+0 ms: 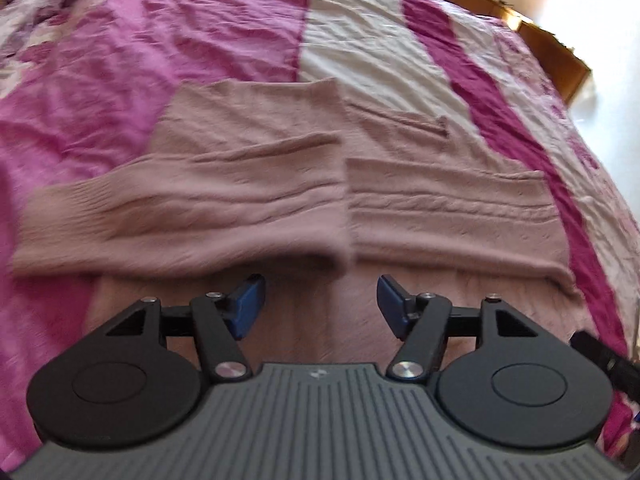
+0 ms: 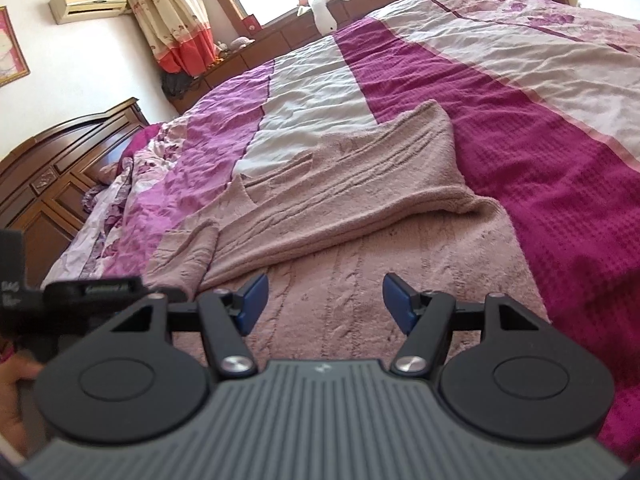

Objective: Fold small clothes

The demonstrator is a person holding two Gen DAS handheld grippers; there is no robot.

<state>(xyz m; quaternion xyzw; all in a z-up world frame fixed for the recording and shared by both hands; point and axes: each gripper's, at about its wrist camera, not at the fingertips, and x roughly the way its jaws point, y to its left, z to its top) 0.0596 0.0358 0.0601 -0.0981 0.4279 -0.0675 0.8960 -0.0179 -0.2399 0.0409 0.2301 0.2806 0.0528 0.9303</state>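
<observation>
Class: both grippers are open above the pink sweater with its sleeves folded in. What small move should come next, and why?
Probably lower both the left gripper and the right gripper to pinch the near hem of the sweater. Both sleeves already lie across the body, both grippers are open and empty, and the bottom half is still unfolded on the bedspread.

Dusty-pink knit sweater (image 1: 256, 184) – magenta, pink, cream striped bedspread (image 1: 360, 40)
</observation>
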